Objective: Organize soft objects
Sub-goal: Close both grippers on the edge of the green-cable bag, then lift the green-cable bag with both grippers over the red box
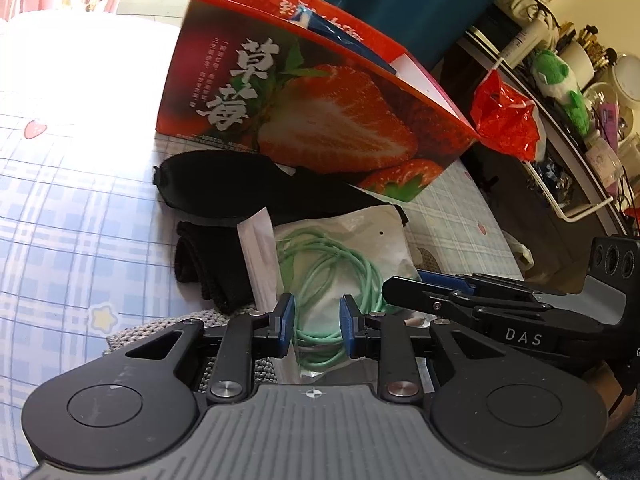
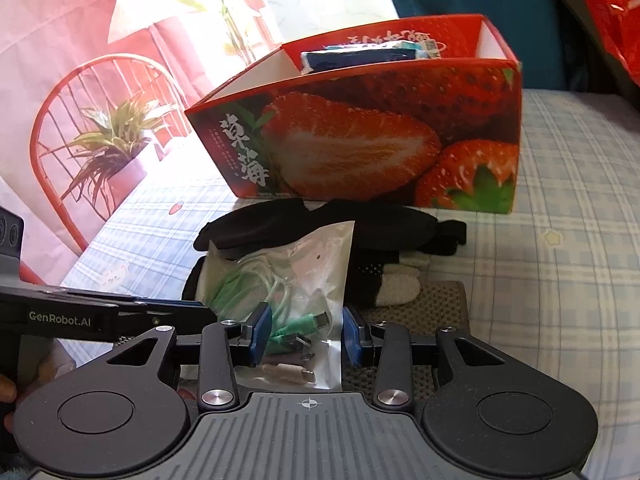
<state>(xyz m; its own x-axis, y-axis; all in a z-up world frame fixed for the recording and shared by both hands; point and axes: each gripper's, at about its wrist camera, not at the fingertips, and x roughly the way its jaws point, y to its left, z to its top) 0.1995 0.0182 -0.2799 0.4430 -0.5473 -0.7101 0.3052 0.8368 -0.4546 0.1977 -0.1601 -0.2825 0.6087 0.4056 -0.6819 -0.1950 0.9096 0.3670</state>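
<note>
A clear plastic bag with a coiled green cable lies on a black eye mask and black cloth, in front of a red strawberry box. My left gripper is open, its blue pads either side of the bag's near end. My right gripper is open too, its pads straddling the same bag from the other side. The mask, a black-and-white glove and the box show in the right wrist view. A blue packet lies inside the box.
All rests on a blue checked bedsheet, with a grey knitted mat under the pile. A rack with a red bag and a green plush stands to the right. A wall poster is at the left.
</note>
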